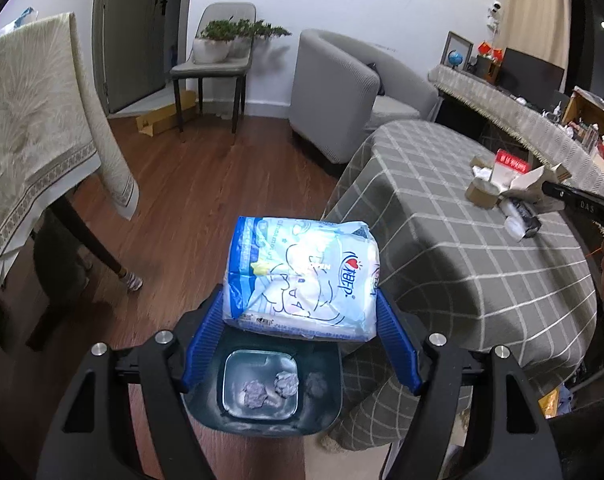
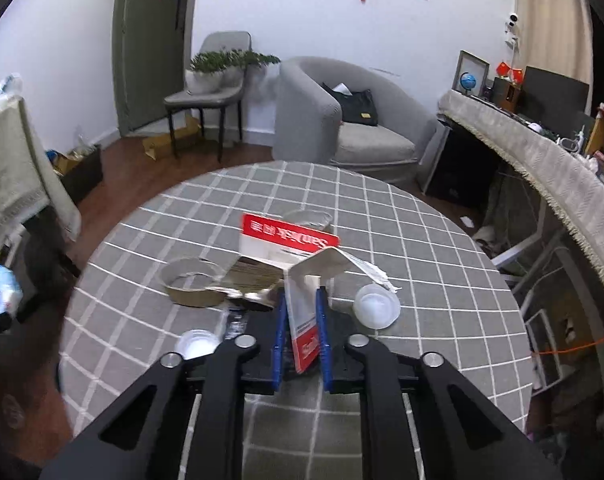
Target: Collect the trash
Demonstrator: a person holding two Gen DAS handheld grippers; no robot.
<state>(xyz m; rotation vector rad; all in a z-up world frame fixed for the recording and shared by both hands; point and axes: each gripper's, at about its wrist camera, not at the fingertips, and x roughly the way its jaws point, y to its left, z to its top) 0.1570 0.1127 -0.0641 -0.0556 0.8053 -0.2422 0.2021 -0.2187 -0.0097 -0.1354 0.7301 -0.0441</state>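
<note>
My left gripper (image 1: 302,320) holds a blue and white pack (image 1: 302,276). Its blue fingers (image 1: 203,344) press on both sides of the pack. The pack hangs over a dark green bin (image 1: 261,384) on the wood floor (image 1: 189,200). The bin stands just left of the desk (image 1: 442,220). In the bin I see a few gray paper balls (image 1: 267,390).

My right gripper (image 2: 300,328) is over the near part of the desk (image 2: 442,240). Its fingers (image 2: 279,332) are close together and pinch a white and red card (image 2: 302,320). The card stands up between them, and its top bends over to the right.

More trash lies on the checked cloth. A red and white box (image 2: 287,240) lies flat just past the card. A brown tape ring (image 2: 191,280) sits to the left of the card. A crushed brown carton (image 2: 253,280) lies between the ring and the card. A small white cup (image 2: 376,306) sits just right of my fingers. Another white cup (image 2: 195,344) sits near the left side of the gripper. A clear cup (image 2: 308,218) stands behind the red box.

Far off there is a gray armchair (image 2: 342,120) with a black bag (image 2: 356,106) on it. A chair (image 2: 209,96) with a plant (image 2: 229,60) stands left of it.

From the left camera I see my right gripper (image 1: 582,204) at the far right, over the trash pile.
</note>
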